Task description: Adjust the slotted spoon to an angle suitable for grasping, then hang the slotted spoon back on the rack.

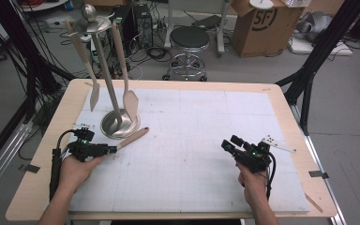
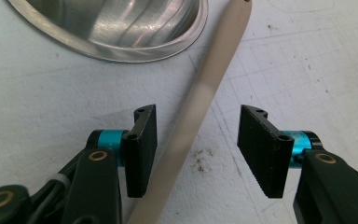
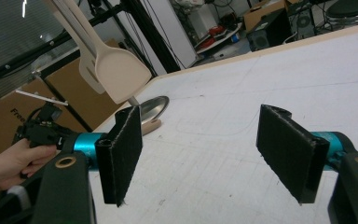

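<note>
Left tongs: spread wide, low over the near-left part of the worktop, one jaw on each side of the handle and neither pressing on it.
Right tongs: spread, nothing between the jaws, held above the near-right part of the worktop, well apart from the other things.
Beige flat-handled utensil: lies on the mat, its handle running between the left jaws and on past the stand's base, which its far end lies just beside.
White gridded mat: covers most of the pale wooden worktop.
Round steel stand base: shallow dish on the left, just beyond the left tongs; a thin post rises from it.
Hanging beige spatulas: two hang from the stand's top, blades down, clear of the base.
</note>
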Demonstrator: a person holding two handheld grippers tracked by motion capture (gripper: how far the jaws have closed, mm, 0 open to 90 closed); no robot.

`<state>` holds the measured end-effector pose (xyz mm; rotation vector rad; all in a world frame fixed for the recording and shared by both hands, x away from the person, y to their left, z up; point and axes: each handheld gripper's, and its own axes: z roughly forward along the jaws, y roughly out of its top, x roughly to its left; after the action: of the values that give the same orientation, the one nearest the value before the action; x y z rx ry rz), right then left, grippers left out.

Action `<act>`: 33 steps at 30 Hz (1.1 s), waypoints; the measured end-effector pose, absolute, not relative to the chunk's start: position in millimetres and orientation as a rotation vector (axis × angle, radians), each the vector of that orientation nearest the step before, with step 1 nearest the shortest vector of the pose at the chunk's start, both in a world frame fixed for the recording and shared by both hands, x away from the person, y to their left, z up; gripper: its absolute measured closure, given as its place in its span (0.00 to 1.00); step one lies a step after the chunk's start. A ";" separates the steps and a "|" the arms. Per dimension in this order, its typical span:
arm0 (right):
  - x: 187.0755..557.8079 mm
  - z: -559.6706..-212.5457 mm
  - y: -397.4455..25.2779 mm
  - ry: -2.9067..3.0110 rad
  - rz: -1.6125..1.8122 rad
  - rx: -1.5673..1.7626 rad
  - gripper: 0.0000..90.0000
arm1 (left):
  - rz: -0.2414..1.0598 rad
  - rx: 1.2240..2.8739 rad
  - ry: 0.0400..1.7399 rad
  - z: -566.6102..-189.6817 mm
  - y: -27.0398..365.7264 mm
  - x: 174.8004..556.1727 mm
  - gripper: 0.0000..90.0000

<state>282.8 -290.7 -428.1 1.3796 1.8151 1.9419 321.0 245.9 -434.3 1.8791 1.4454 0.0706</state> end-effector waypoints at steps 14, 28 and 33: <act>283.4 -429.2 -291.4 1.817 1.935 1.390 0.34 | 0.064 1.940 1.451 -439.4 239.1 323.0 0.53; 283.7 -430.5 -292.4 1.803 1.951 1.408 0.34 | 0.161 2.033 1.440 -440.6 233.3 320.7 0.61; 283.9 -431.0 -291.5 1.809 1.951 1.406 0.34 | 0.193 2.053 1.414 -441.2 233.0 319.4 0.69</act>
<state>283.9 -291.5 -431.0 1.4062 1.8091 1.9512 319.4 233.0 -441.2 2.0529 1.4141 0.1926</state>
